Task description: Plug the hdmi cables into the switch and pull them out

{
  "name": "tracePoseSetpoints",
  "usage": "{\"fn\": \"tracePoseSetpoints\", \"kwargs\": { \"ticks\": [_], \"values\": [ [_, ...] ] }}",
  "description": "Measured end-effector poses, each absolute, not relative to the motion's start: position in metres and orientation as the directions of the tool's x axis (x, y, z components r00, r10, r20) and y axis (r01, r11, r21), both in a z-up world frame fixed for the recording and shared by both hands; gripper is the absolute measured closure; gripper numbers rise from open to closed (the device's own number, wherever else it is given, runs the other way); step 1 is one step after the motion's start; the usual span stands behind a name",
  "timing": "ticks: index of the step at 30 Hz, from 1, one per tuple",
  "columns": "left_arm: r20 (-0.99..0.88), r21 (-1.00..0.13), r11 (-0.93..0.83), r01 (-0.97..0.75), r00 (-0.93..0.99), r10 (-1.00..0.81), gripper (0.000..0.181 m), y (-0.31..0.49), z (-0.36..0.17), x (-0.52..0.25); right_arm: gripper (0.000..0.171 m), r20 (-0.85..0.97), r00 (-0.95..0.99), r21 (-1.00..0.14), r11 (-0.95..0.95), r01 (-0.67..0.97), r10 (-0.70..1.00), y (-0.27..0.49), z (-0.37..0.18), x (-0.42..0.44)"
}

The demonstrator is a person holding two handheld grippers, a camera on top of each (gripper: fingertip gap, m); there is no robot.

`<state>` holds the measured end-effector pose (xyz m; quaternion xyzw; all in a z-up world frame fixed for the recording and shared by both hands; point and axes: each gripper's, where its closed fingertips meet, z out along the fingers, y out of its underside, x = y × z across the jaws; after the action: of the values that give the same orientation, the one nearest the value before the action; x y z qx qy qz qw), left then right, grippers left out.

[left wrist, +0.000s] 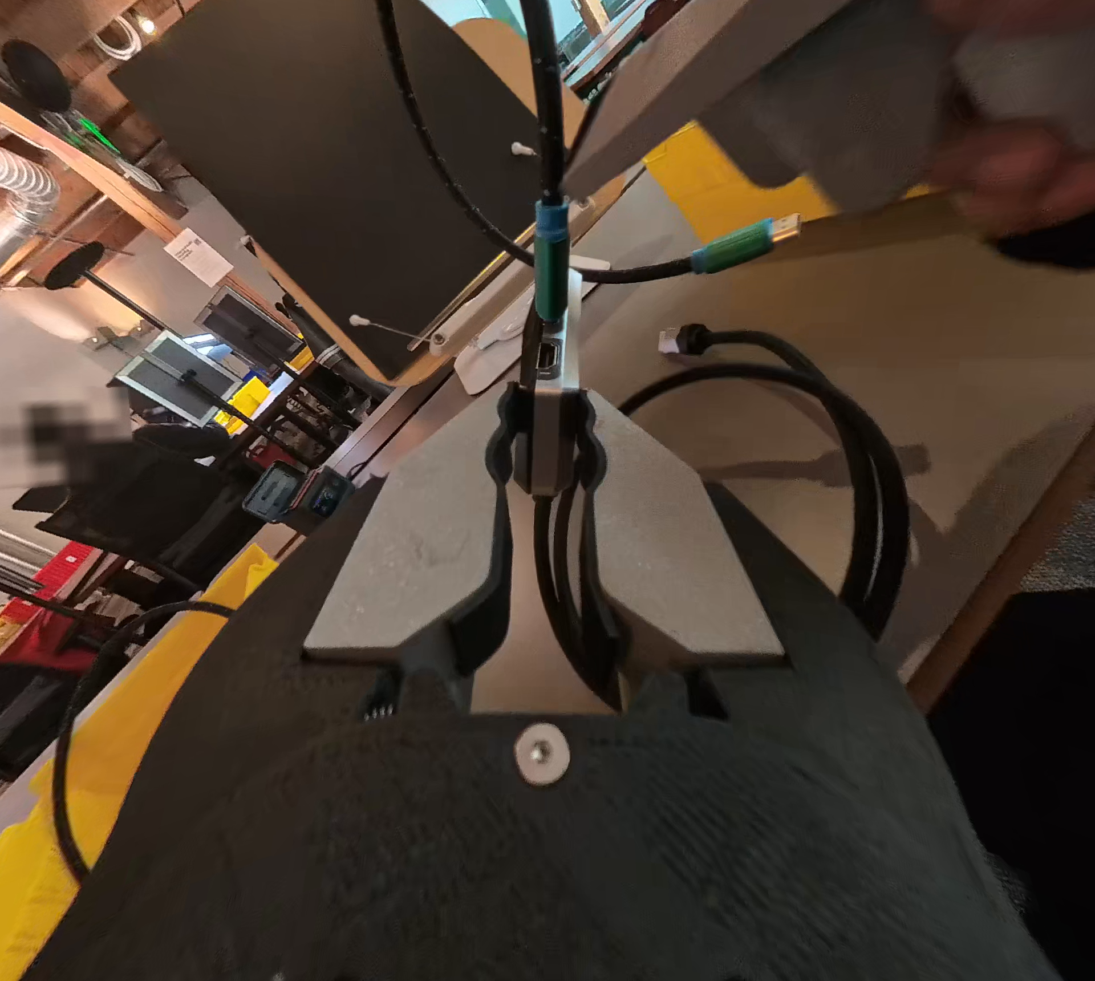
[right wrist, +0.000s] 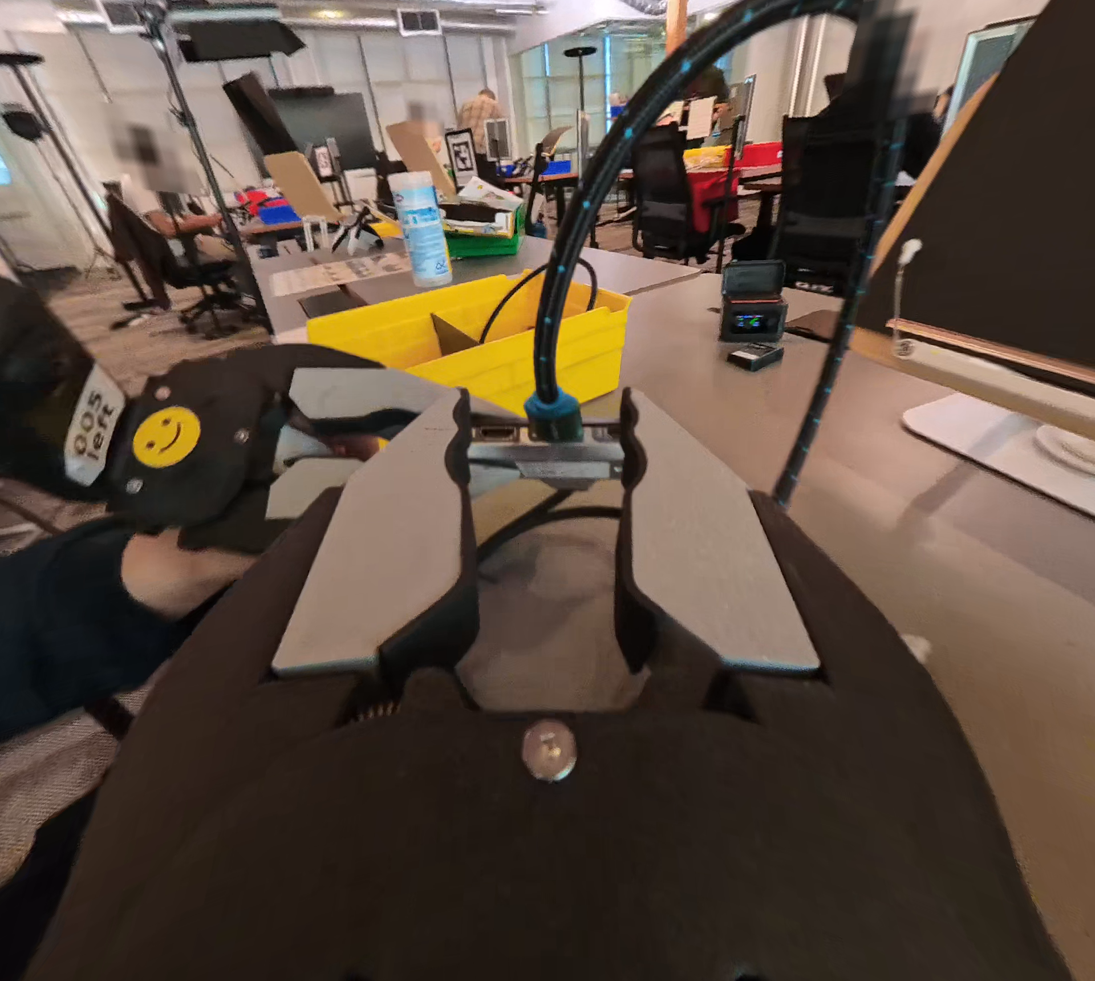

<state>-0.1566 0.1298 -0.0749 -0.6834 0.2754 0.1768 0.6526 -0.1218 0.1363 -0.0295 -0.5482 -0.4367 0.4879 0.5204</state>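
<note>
Left wrist view
Claw: your left gripper (left wrist: 544, 440) is clenching the near end of the switch (left wrist: 548, 419), holding it above the table (left wrist: 889, 389).
Plugged cable: a green plug (left wrist: 550, 265) is sitting in the switch's far side, its black cable (left wrist: 533, 34) arcing upward.
Free plug: the other green plug (left wrist: 743, 244) is hanging loose to the right, near your right gripper (left wrist: 877, 123), which is blurred.
Spare cable: a black coil (left wrist: 829, 455) is lying on the table to the right.

Right wrist view
Claw: your right gripper (right wrist: 545, 443) is standing released, fingers either side of the blue-green plug (right wrist: 554, 416) without touching it.
Handling: the switch looks light, rigid and smooth, so it is probably prone to twisting; the braided cable (right wrist: 622, 152) looks springy. Grip the plug's body, not the cable.
Writing: a label (right wrist: 95, 422) and a yellow smiley sticker (right wrist: 166, 437) are showing on the left gripper (right wrist: 195, 443); a bottle (right wrist: 422, 226) far behind is bearing a printed label.
</note>
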Motion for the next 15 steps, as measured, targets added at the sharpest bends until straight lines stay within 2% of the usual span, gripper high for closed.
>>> {"fn": "tracePoseSetpoints", "kwargs": {
  "ticks": [1,3,5,10,15],
  "values": [
    [-0.593,-0.801,0.003,-0.599,0.792,-0.145,0.165,0.130,-0.075,-0.154,0.126,-0.103,0.131,-0.994,-0.099,-0.036,0.986,0.137,-0.031,-0.129],
    [-0.569,-0.818,-0.002,-0.575,0.810,-0.142,0.166,0.131,-0.075,-0.150,0.143,-0.131,0.101,-0.991,-0.128,-0.037,0.986,0.140,-0.039,-0.144],
    [-0.542,-0.836,-0.017,-0.548,0.832,-0.117,0.165,0.133,-0.074,-0.154,0.148,-0.133,0.095,-0.991,-0.130,-0.043,0.986,0.144,-0.046,-0.156],
    [-0.481,-0.874,-0.044,-0.485,0.874,-0.070,0.165,0.143,-0.076,-0.173,0.149,-0.085,0.122,-0.996,-0.085,-0.008,0.989,0.158,-0.055,-0.168],
    [-0.399,-0.914,-0.028,-0.404,0.911,-0.103,0.165,0.149,-0.073,-0.179,0.154,-0.047,0.118,-0.998,-0.052,0.040,0.992,0.166,-0.057,-0.180]
  ]
}}
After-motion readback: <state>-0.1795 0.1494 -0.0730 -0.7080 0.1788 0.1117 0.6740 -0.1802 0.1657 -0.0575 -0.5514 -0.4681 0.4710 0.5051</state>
